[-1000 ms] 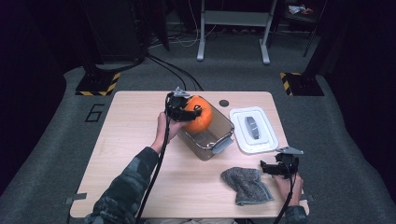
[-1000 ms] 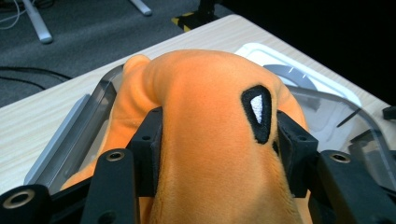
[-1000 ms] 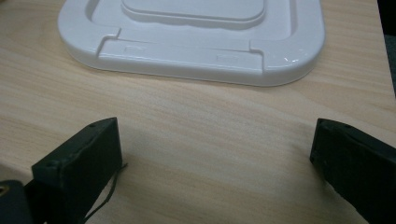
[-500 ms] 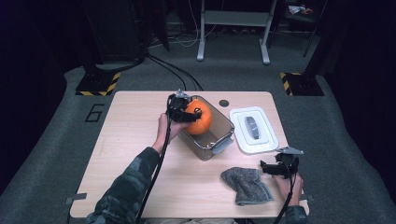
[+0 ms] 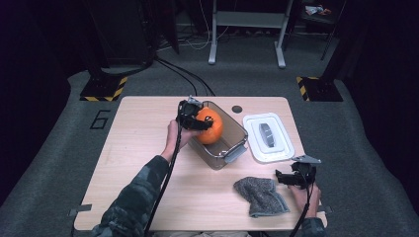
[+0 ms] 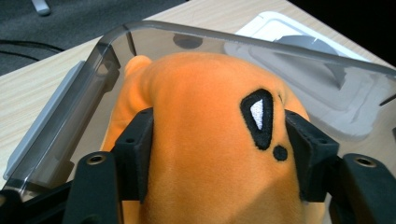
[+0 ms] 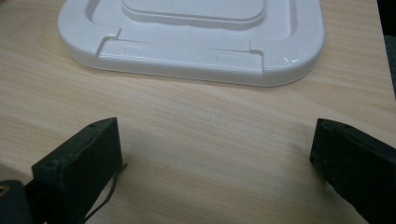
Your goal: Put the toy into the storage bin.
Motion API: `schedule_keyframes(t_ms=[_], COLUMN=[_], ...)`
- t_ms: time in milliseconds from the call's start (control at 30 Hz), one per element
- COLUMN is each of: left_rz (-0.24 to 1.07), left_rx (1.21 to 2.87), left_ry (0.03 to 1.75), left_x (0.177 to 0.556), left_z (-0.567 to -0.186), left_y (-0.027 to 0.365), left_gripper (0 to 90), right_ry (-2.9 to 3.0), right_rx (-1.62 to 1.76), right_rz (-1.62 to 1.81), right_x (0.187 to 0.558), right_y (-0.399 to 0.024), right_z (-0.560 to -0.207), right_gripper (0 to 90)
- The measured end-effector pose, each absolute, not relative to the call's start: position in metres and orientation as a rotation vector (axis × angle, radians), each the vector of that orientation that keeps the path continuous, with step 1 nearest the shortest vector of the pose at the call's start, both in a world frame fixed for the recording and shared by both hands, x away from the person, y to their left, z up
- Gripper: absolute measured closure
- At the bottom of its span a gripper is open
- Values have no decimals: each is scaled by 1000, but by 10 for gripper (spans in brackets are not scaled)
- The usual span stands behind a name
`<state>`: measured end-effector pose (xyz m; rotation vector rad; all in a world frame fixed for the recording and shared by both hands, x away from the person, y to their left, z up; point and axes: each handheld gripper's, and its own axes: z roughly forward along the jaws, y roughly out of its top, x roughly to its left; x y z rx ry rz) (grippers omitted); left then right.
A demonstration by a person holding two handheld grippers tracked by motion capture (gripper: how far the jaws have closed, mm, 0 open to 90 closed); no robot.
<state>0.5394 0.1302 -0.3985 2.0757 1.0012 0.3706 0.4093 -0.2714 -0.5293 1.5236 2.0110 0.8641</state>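
An orange plush toy (image 5: 210, 126) with a black stitched eye (image 6: 258, 116) sits inside a clear plastic container (image 5: 232, 148) at the table's middle. My left gripper (image 5: 192, 118) reaches in from the container's left. Its jaws have just been opening, and the toy (image 6: 205, 140) still fills the space between them, with both pads touching its sides. The container's rim (image 6: 107, 51) curves around the toy. My right gripper (image 5: 289, 177) rests open near the table's front right, with bare wood between its fingertips (image 7: 215, 154).
A white lid (image 5: 268, 137) lies flat to the right of the container, just beyond the right gripper's jaws (image 7: 191, 37). A grey cloth (image 5: 261, 195) is crumpled at the front, left of the right gripper. The wooden table (image 5: 138, 148) has a dark hole (image 5: 237, 109) near its far edge.
The left gripper and the orange toy have shifted slightly down and right, deeper into the container. The right gripper has stayed still.
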Motion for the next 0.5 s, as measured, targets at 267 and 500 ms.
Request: schedule_keyframes(t_ms=[267, 500], left_rz=[397, 377], left_rx=[2115, 2169], left_ry=[1021, 1033], left_x=[541, 544], left_z=[-402, -409], left_y=[127, 125], left_gripper=[301, 262], right_ry=[2011, 2011], right_rx=[1524, 1524], right_rz=[864, 865], right_x=[409, 409], right_y=[-271, -271], right_z=[-529, -529], right_gripper=[12, 12])
